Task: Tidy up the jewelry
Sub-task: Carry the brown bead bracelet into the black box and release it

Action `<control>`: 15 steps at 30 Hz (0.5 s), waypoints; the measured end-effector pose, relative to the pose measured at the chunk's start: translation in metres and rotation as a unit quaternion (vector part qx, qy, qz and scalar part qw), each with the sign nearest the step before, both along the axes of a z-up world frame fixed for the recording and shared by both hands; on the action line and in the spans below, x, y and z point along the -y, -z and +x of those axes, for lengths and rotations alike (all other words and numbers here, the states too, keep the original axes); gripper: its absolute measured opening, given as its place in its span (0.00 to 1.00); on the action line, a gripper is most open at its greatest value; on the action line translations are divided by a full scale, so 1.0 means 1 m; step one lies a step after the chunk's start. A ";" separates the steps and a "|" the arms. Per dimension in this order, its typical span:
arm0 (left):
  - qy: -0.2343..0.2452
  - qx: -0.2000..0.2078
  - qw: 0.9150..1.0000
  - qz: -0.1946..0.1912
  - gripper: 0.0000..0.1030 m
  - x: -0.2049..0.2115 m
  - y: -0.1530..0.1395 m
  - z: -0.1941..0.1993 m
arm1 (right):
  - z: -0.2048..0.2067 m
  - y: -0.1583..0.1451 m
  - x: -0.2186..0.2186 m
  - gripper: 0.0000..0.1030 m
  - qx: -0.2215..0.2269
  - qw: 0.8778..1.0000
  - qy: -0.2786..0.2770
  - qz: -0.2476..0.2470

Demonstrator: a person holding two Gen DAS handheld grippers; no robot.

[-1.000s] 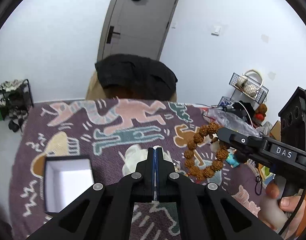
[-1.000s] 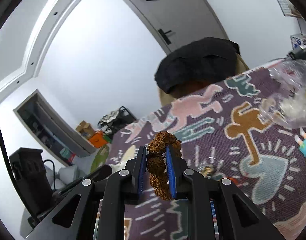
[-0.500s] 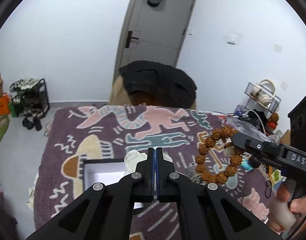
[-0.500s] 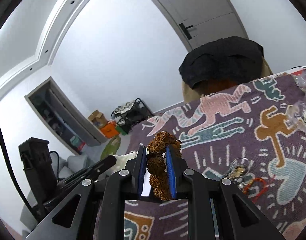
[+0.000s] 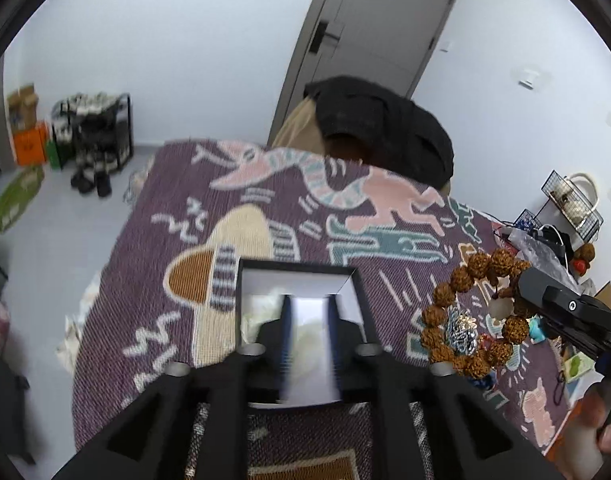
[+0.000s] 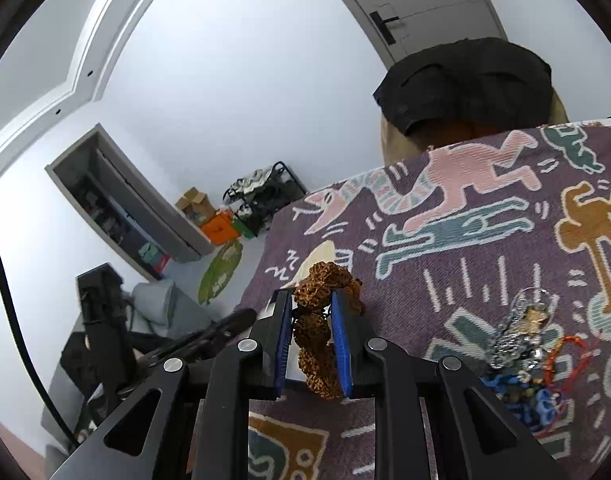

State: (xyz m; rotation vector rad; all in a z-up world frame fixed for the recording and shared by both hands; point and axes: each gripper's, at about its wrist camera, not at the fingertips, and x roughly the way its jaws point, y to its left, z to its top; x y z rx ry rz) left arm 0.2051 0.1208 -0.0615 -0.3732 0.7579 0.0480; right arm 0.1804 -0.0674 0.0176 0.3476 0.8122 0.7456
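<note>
Jewelry sorting takes place on a patterned purple blanket [image 5: 289,208], the largest thing in both views, and the biggest change is how the black-rimmed white box [image 5: 297,280] sits against the left gripper [image 5: 307,320]. A second ago the box lay off to the left of that gripper; half a second ago it had slid in behind the fingers; now the gripper points straight into it. The left jaws, pressed together in both earlier views, now stand apart with nothing between them, blurred by motion. I judge this hand is getting ready to steady or take hold of the box wall.

The right gripper [image 6: 313,334] stays clamped on the brown seed-bead bracelet [image 6: 317,320], which hangs in the air to the right of the box, not yet over it. It has come no closer to the box across the three moments.

A small heap of leftover jewelry [image 6: 533,344] lies on the blanket under and beyond the bracelet, so more pieces remain after this one.
</note>
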 end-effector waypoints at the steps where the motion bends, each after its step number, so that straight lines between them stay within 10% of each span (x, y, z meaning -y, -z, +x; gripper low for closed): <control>1: -0.006 0.005 1.000 -0.002 0.51 -0.003 0.001 -0.003 | 0.000 0.001 -0.004 0.21 0.000 1.000 -0.003 -0.002; 4: -0.019 0.041 0.999 0.007 0.70 -0.009 -0.005 -0.018 | 0.002 0.002 -0.018 0.21 -0.002 1.000 -0.014 -0.004; 15: -0.051 0.054 0.997 0.016 0.70 -0.045 -0.010 -0.046 | 0.012 0.009 -0.083 0.21 -0.013 0.998 -0.056 -0.020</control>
